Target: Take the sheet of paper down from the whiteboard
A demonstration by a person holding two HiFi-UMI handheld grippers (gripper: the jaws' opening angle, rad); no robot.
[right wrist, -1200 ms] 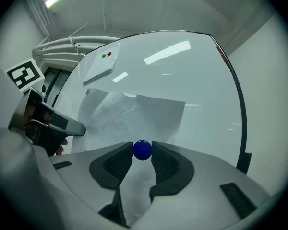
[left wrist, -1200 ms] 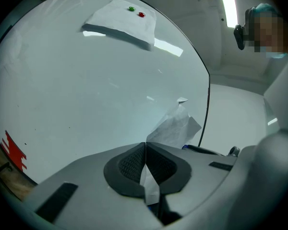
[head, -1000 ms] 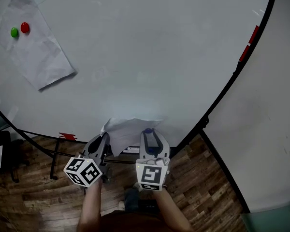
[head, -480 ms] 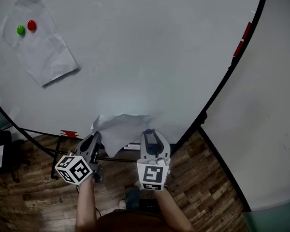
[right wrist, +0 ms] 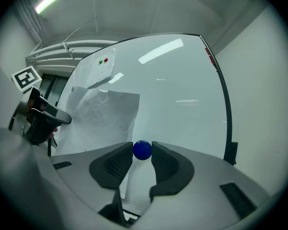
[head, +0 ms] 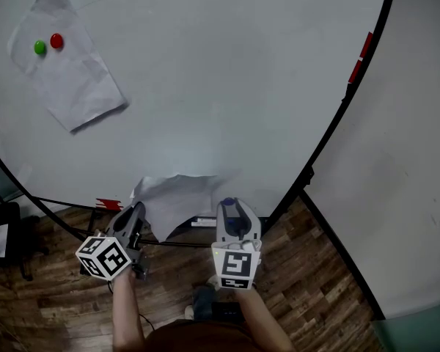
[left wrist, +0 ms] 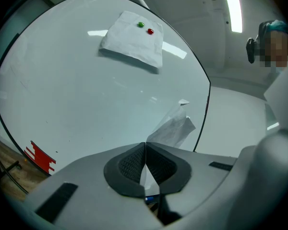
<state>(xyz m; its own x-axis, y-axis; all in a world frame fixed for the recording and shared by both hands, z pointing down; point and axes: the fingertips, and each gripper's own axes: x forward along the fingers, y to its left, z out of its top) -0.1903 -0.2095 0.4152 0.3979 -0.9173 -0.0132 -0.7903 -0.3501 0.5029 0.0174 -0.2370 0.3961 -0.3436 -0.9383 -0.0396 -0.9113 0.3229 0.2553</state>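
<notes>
Head view: left gripper [head: 136,218] has its jaws clamped flat on the edge of the sheet of paper [head: 172,196], holding it loose low against the whiteboard [head: 220,86]. Right gripper [head: 231,211] pinches a blue magnet [right wrist: 142,150], probably the pin that held the sheet. A second sheet [head: 77,79] hangs under a green magnet [head: 39,48] and a red magnet [head: 56,41].

Head view: even, soft, fairly dim indoor light. The whiteboard [head: 227,86] reads flat pale grey with no hard shadows, the wooden floor [head: 315,270] is darker, and the board's frame is bowed by the wide lens. Left gripper view: fisheye with black corners. A ceiling tube light [left wrist: 233,6] at upper right is blown out, and pale streaks of its glare lie on the board. Right gripper view: same vignetting. Another tube light [right wrist: 48,0] sits at upper left, a bright streak crosses the board at upper centre, and the near foreground is soft.
</notes>
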